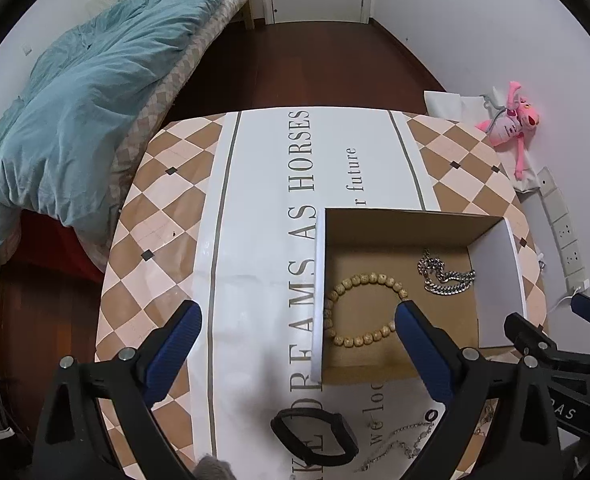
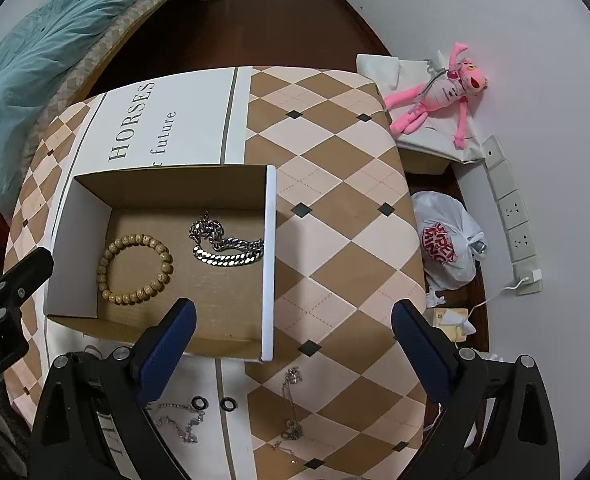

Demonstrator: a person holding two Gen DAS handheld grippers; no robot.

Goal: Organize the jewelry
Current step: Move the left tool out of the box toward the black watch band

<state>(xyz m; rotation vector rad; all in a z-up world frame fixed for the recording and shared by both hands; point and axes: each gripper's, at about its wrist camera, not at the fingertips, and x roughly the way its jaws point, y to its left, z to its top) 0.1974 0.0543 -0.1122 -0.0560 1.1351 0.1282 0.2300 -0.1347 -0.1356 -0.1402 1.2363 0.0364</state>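
Observation:
An open cardboard box (image 1: 399,220) (image 2: 270,264) sits on the table. Inside lie a wooden bead bracelet (image 1: 364,280) (image 2: 135,270) and a heavy silver chain (image 1: 447,276) (image 2: 225,246). On the table in front of the box lie a black band (image 1: 315,436), a thin silver chain (image 1: 399,440) (image 2: 177,420), two small black rings (image 2: 214,403) and a thin pendant necklace (image 2: 291,404). My left gripper (image 1: 297,320) is open and empty above the box's left wall. My right gripper (image 2: 293,318) is open and empty above the box's right front corner.
The table (image 1: 163,216) (image 2: 335,184) has a checkered cloth with a white lettered strip. A bed with a teal quilt (image 1: 75,92) stands at the left. A pink plush toy (image 2: 443,92), a plastic bag (image 2: 447,240) and wall sockets (image 2: 515,216) are at the right.

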